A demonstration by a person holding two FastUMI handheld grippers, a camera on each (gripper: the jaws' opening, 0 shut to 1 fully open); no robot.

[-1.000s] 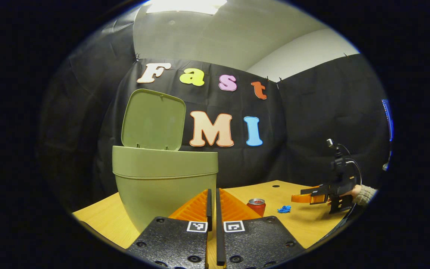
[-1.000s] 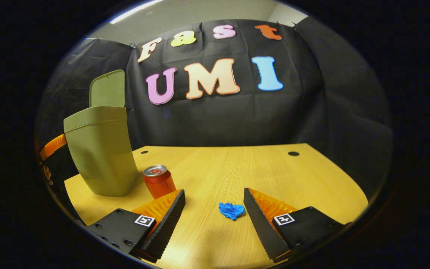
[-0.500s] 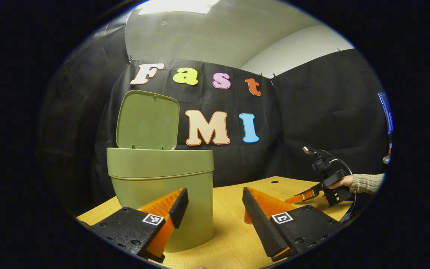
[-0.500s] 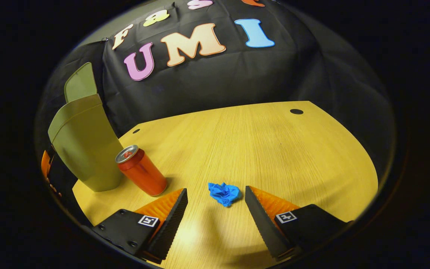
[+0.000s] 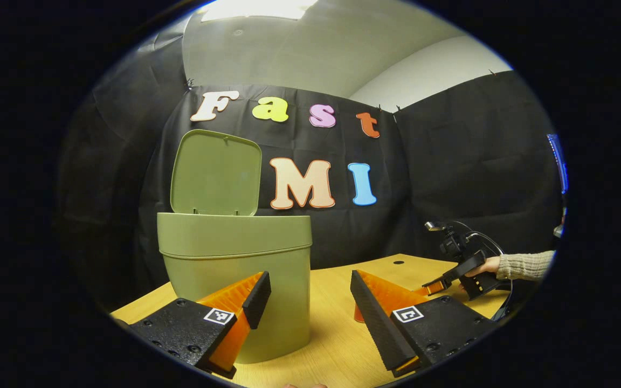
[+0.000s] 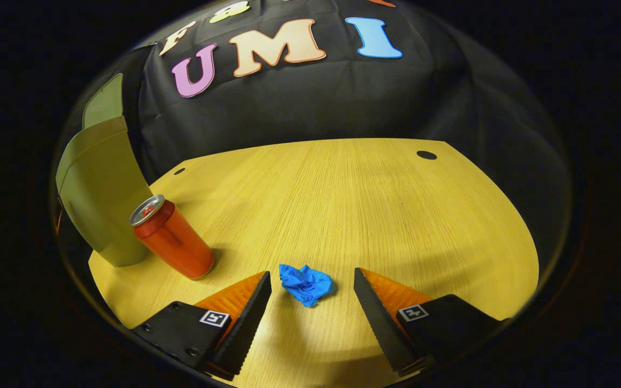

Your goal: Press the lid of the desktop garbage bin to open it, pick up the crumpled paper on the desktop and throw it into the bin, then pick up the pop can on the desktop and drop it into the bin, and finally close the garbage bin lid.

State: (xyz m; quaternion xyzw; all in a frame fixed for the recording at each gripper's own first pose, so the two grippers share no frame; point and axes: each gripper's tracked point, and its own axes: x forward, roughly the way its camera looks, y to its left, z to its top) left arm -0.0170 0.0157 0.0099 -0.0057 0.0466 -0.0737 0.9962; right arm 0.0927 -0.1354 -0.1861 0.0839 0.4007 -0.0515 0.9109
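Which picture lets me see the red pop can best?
The right gripper view: the red metal pop can stands whole on the wooden desk, beside the green plastic bin. In the left gripper view just a sliver peeks from behind a finger.

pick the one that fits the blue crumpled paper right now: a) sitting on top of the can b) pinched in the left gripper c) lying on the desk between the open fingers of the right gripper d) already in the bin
c: in the right gripper view the crumpled paper lies on the desk, with the right gripper open and one finger on each side, neither touching it.
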